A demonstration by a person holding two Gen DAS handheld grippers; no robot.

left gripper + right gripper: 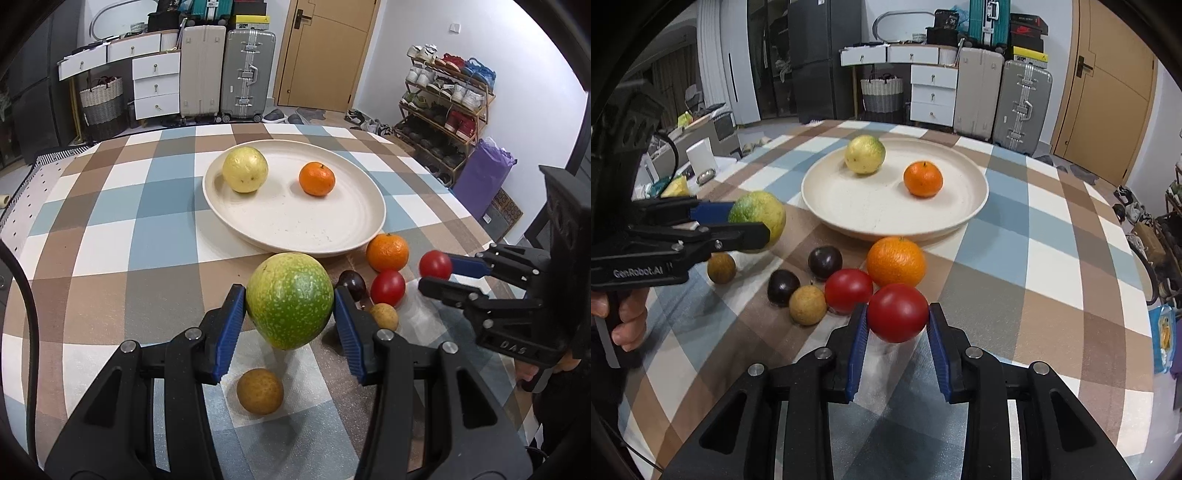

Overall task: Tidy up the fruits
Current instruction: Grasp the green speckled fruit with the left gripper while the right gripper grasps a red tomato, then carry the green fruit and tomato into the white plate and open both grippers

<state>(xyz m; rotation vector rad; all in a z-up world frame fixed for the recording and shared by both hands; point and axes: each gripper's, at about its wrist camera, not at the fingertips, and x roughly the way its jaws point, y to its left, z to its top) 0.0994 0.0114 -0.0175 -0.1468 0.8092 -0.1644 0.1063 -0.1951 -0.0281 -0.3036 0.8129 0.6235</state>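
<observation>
The side of the left tongs (753, 221) carries the white lettering "Gen.Robot.AI", readable in the right wrist view, and the body of the right tongs (436, 275) shows raised letters that look like "DAS" in the left wrist view. The left tongs are partly closed with both blue pads pressed against a speckled green fruit (290, 301), which is held clear of the surface (110, 206). The right tongs are nearly closed, both pads pressing on a red tomato (897, 313), which is also lifted. A cream plate (295, 225) sits toward the middle of the surface with a yellow fruit (245, 169) and a small orange (317, 178) on it, apart from each other. Just beside the plate's near rim lies a larger orange (896, 261), touching a second red tomato (848, 290); near them are two dark purple fruits (824, 262), a brown round fruit (807, 305) and, further toward the left tongs, another brown round fruit (721, 268). The surface is covered by a checked cloth in blue, brown, grey and white squares. Behind it stand a white chest of drawers (157, 86), a woven basket (101, 98), a beige suitcase (202, 72) and a silver suitcase (247, 74), with a wooden door (325, 55) beside them and a shoe rack (443, 103) full of shoes along the white wall. A person's fingers (626, 321) grip the left handle.
</observation>
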